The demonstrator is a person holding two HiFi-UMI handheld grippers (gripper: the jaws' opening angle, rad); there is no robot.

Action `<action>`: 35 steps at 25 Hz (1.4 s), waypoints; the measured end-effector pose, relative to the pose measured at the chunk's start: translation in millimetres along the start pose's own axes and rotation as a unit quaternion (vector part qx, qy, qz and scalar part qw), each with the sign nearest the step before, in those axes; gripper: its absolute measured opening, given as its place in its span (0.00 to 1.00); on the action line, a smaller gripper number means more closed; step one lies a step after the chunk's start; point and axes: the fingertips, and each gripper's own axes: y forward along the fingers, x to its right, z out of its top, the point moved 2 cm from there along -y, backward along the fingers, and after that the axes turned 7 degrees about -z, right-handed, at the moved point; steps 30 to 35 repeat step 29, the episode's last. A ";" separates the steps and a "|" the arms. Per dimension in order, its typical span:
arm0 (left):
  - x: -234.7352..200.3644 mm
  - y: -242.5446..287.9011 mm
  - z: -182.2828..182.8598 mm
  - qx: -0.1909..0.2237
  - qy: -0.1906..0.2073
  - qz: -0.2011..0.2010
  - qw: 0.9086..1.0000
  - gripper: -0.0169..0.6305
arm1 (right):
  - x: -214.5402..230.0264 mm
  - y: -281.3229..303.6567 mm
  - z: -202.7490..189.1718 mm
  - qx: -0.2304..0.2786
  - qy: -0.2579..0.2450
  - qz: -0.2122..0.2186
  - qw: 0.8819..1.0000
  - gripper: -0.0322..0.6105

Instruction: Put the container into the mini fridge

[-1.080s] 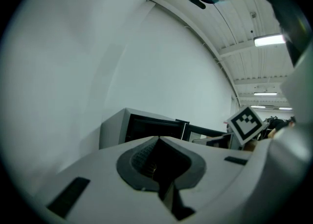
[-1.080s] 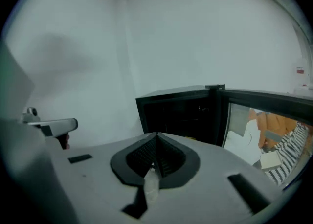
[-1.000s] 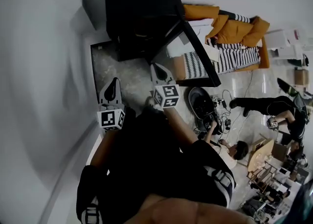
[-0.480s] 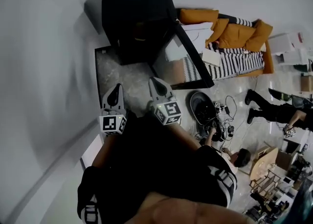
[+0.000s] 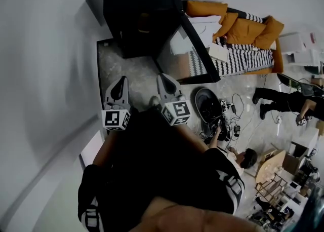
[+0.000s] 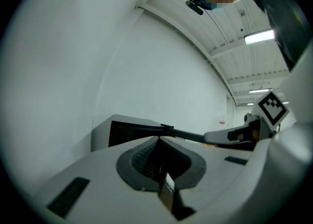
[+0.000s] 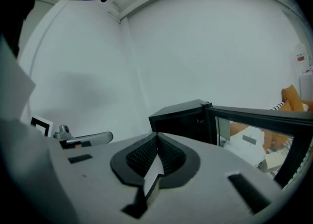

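The black mini fridge [image 5: 139, 13] stands at the top of the head view with its glass door [image 5: 195, 56] swung open to the right. A dim brownish shape [image 5: 144, 23] sits in its dark inside; I cannot tell if it is the container. My left gripper [image 5: 120, 83] and right gripper [image 5: 164, 79] hover side by side in front of the fridge, both shut with nothing between the jaws. The left gripper [image 6: 159, 140] points at the fridge [image 6: 129, 132]. The right gripper [image 7: 156, 137] faces the fridge [image 7: 183, 120] and its door [image 7: 264, 118].
The fridge stands on a speckled grey slab [image 5: 114, 66] by a white wall. An orange sofa [image 5: 243, 31] with striped cushions lies right of the door. A black helmet-like object [image 5: 206, 107], cables and other people [image 5: 283, 99] are on the floor at the right.
The right gripper has drawn back from the fridge toward my body. The left gripper has hardly moved. Both stay shut. A person at the far right has shifted.
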 end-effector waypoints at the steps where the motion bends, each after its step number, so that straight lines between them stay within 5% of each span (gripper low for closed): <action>1: -0.5 -0.3 -1.1 0.001 0.001 -0.001 1.000 0.03 | 0.4 0.0 -0.8 0.000 0.000 -0.001 1.000 0.05; 35: -7.2 8.3 5.9 -0.001 0.002 0.004 1.000 0.03 | 3.6 7.3 3.1 0.006 -0.008 0.001 1.000 0.05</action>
